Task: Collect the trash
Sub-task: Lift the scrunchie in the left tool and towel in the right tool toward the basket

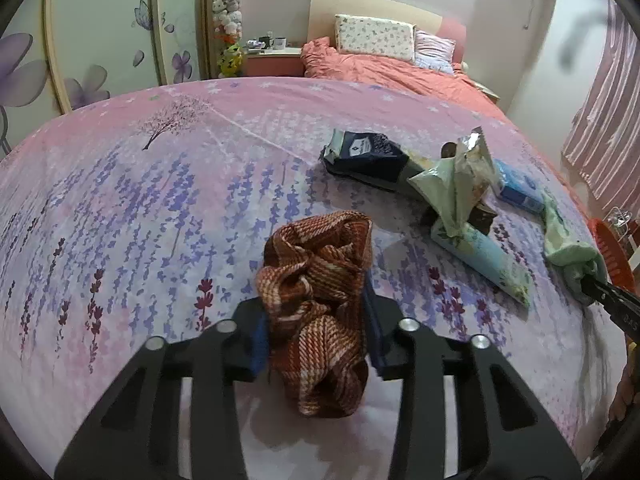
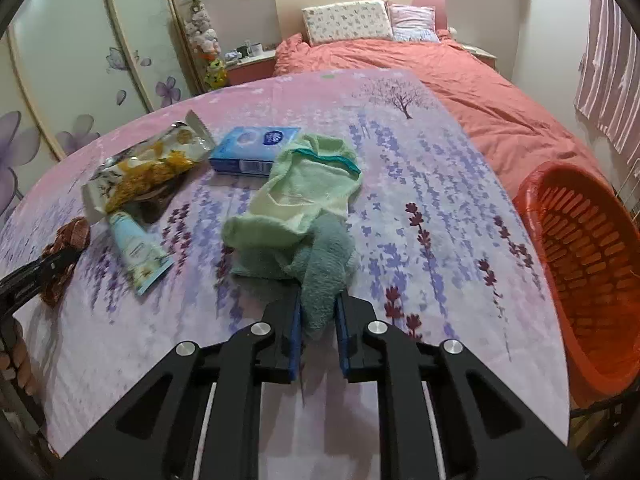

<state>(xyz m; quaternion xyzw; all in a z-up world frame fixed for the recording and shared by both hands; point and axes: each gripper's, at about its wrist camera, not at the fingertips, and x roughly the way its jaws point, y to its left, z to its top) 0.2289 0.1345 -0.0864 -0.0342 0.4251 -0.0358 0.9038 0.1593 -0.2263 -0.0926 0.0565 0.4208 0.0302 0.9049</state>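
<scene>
My left gripper [image 1: 316, 320] is shut on a crumpled brown plaid cloth [image 1: 316, 248] that rests on the lavender-print tablecloth [image 1: 140, 200]. My right gripper [image 2: 318, 312] is shut on the darker end of a light green towel [image 2: 304, 192] lying on the same table. A crumpled snack bag [image 2: 148, 168], a pale blue tube [image 2: 138, 252] and a blue tissue box [image 2: 252, 148] lie to the towel's left. In the left wrist view a dark blue packet [image 1: 368, 152] lies behind them.
An orange plastic basket [image 2: 580, 240] stands off the table's right edge. Beyond the table is a bed with a coral duvet [image 2: 480, 92]. A wardrobe with flower-print doors [image 2: 80, 60] fills the left.
</scene>
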